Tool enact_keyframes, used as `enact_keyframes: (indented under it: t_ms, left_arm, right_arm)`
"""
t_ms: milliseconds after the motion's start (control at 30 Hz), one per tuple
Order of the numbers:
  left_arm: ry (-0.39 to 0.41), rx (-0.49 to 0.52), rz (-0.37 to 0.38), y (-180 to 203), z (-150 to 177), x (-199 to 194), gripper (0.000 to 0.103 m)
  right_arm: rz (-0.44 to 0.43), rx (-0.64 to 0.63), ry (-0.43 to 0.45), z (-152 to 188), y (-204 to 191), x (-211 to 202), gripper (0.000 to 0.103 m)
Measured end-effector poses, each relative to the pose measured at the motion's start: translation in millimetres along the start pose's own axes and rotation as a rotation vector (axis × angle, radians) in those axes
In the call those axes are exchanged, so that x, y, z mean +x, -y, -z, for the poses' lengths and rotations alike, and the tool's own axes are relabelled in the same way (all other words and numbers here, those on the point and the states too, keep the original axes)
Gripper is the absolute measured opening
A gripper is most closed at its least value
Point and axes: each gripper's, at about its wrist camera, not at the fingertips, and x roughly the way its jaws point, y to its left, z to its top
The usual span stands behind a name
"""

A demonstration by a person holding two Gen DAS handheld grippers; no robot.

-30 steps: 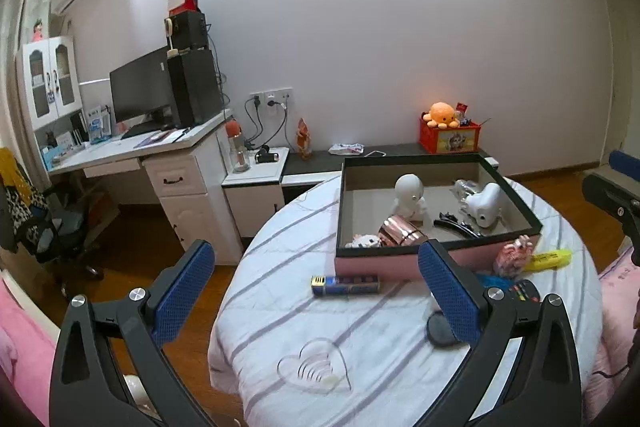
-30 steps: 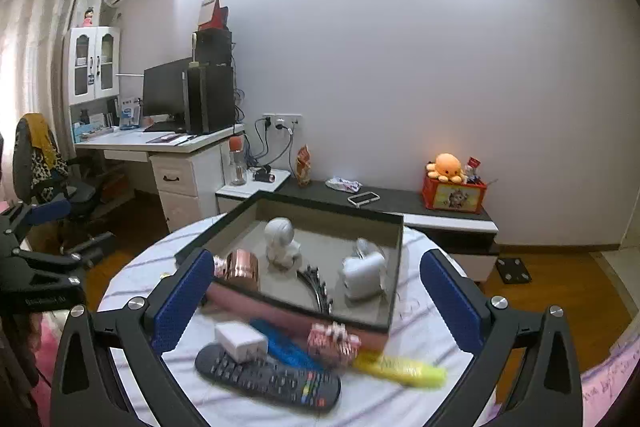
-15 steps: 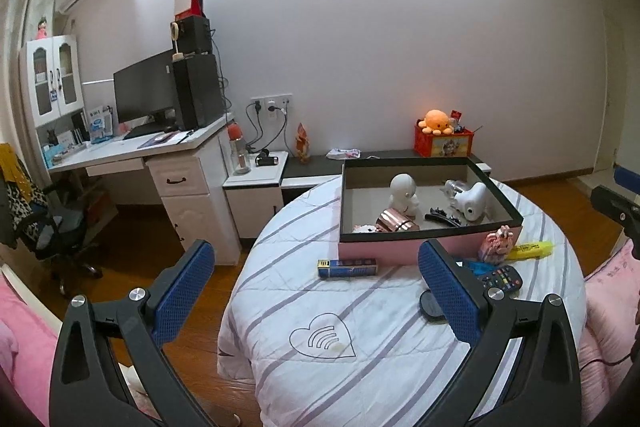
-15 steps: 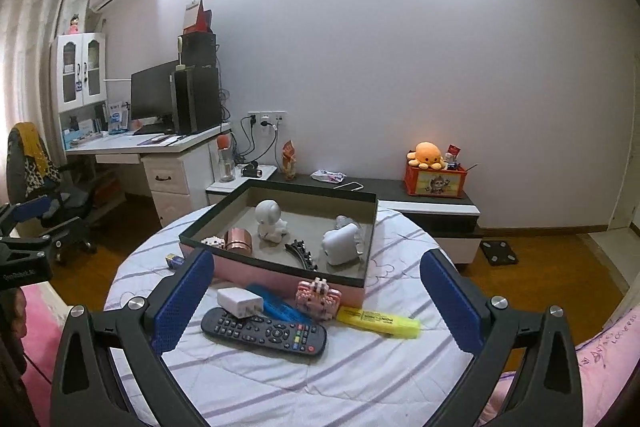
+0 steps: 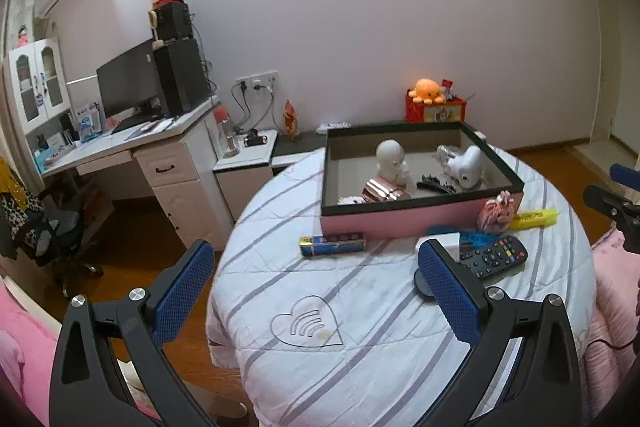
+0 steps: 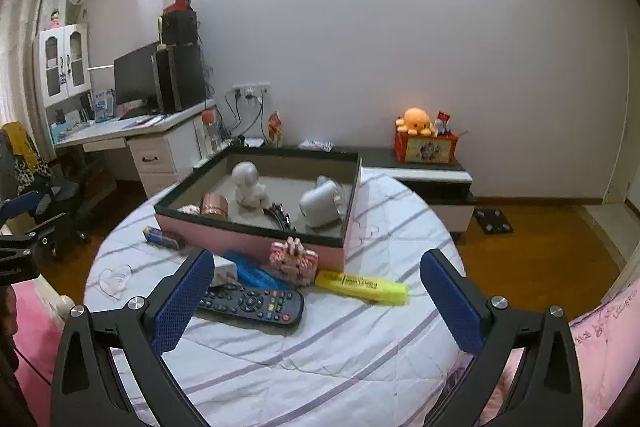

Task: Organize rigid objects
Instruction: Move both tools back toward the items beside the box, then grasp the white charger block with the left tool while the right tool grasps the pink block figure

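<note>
- While both tools hang above the round table (image 6: 360,359), we find the right gripper (image 6: 316,301) spread wide with nothing between its blue pads (image 6: 182,301).
- We record the left gripper (image 5: 316,293) likewise spread wide and empty.
- At 11 o'clock from the right gripper lies the black remote (image 6: 252,303), flat on the striped cloth.
- At 12 o'clock lies the yellow highlighter (image 6: 362,287), just beside the pink toy (image 6: 294,261).
- We note the pink toy touching the front wall of the pink box (image 6: 248,241).
- Inside the box we see a white figurine (image 6: 248,183), a copper cylinder (image 6: 214,205) and a white device (image 6: 320,203).
- At 10 o'clock, near the box front, lies a blue carton (image 6: 162,237).
</note>
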Motion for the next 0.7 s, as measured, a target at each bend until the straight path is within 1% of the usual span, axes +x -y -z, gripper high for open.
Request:
enact_keyframes:
  t_ms: [67, 233, 367, 467, 567, 700]
  left_arm:
    - [-0.013, -0.005, 0.022, 4.0, 0.2, 6.1, 0.103]
    - [-0.074, -0.011, 0.130, 27.4, 3.4, 33.6, 0.103]
    - [-0.138, 0.019, 0.178, 53.7, 6.0, 64.4, 0.103]
    - [-0.168, 0.030, 0.195, 66.7, 6.1, 82.9, 0.103]
    - [-0.201, 0.032, 0.229, 77.4, 4.7, 102.3, 0.103]
    - [-0.253, 0.016, 0.295, 88.3, 4.5, 126.7, 0.103]
  right_arm:
    - [-0.002, 0.007, -0.018, 3.4, 3.5, 8.2, 0.103]
    - [-0.006, 0.027, -0.071, 13.3, 11.2, 28.1, 0.103]
    - [-0.006, 0.035, -0.095, 18.3, 19.0, 39.5, 0.103]
    - [-0.006, 0.043, -0.115, 19.6, 26.1, 48.9, 0.103]
    - [-0.008, 0.052, -0.134, 20.2, 33.1, 59.7, 0.103]
    - [-0.013, 0.064, -0.152, 18.9, 40.9, 71.9, 0.103]
